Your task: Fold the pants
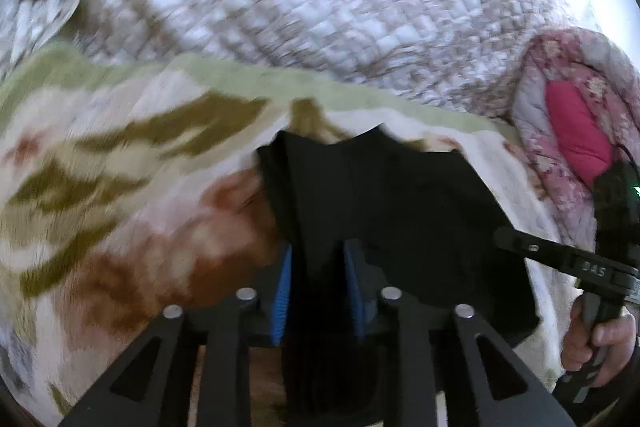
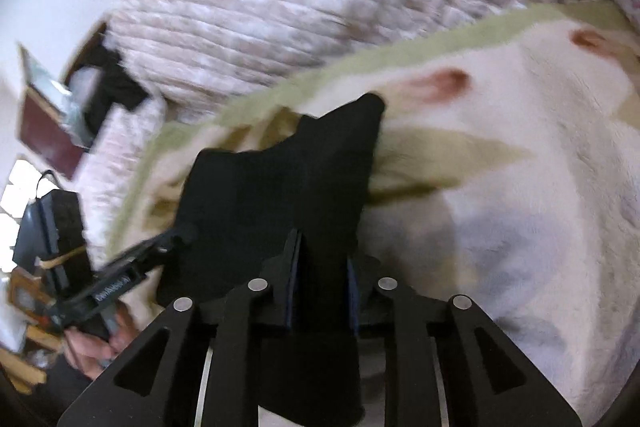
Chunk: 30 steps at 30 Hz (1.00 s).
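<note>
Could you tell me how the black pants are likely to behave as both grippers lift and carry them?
The black pants will probably stay floppy: between the left gripper and right gripper the cloth sags and peaks unevenly. They seem light, since two small pinches appear to hold them above the blanket. The free end may drag or bunch.

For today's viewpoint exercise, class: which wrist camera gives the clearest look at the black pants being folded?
The right wrist view: the black pants spread wide on the floral blanket, outline and raised corner visible, gripped by the right gripper. The left wrist view shows them darker and blurrier, clamped by the left gripper.
</note>
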Tool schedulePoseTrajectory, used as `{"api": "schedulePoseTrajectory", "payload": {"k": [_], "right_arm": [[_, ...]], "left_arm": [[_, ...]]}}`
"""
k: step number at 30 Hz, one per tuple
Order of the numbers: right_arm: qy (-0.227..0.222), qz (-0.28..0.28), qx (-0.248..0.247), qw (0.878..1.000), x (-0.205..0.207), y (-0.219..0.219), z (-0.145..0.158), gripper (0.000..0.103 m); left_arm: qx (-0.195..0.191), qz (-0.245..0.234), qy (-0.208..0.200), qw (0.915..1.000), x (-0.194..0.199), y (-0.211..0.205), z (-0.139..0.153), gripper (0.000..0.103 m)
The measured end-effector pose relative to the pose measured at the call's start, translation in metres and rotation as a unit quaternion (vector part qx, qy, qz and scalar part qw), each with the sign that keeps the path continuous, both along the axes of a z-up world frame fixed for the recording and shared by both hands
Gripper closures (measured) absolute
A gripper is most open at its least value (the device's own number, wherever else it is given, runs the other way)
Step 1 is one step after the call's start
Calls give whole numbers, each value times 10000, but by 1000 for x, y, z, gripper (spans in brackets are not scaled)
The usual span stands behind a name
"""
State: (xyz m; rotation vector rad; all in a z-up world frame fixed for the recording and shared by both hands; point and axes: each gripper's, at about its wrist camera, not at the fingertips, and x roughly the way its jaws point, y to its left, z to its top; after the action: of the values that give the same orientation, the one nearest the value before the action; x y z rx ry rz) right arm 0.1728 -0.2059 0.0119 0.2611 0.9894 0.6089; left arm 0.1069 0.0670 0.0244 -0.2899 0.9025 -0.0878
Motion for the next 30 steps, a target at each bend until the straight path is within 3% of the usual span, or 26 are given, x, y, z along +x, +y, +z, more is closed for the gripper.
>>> {"api": "schedulePoseTrajectory", "payload": {"k": [2,6,10,14,18,20,27,30], "right_arm": [[-116,-72,-55,9999,-6,-9,3,78],[-487,-130,-377,9980,-25,-15,20,78],[-929,44,-660,9935,-57,1,34,78],[-1092,266,-990,9887,-84,22,27,78],[-975,542,-1428,9834,-90,35,5,78],[-965,500,-1373,9845,-92,31,9,78],[-1091,466,-1228,9853,-119,18,31,78],[-1106,463,-1235,9851,-132,14,33,69]], "left_arm": [[-87,119,-64,9999,-8,8,-1,71],[92,350,-222,9991,-24,11,13,72],[227,286,-504,9981,-46,-6,35,72],[414,27,-649,9970,-69,-37,43,72],[696,-143,-398,9967,-76,-57,21,72],[896,-141,-418,9950,-79,-62,20,72],[918,-26,-325,9952,-96,-68,37,72],[897,3,-288,9956,-109,-73,39,71]]}}
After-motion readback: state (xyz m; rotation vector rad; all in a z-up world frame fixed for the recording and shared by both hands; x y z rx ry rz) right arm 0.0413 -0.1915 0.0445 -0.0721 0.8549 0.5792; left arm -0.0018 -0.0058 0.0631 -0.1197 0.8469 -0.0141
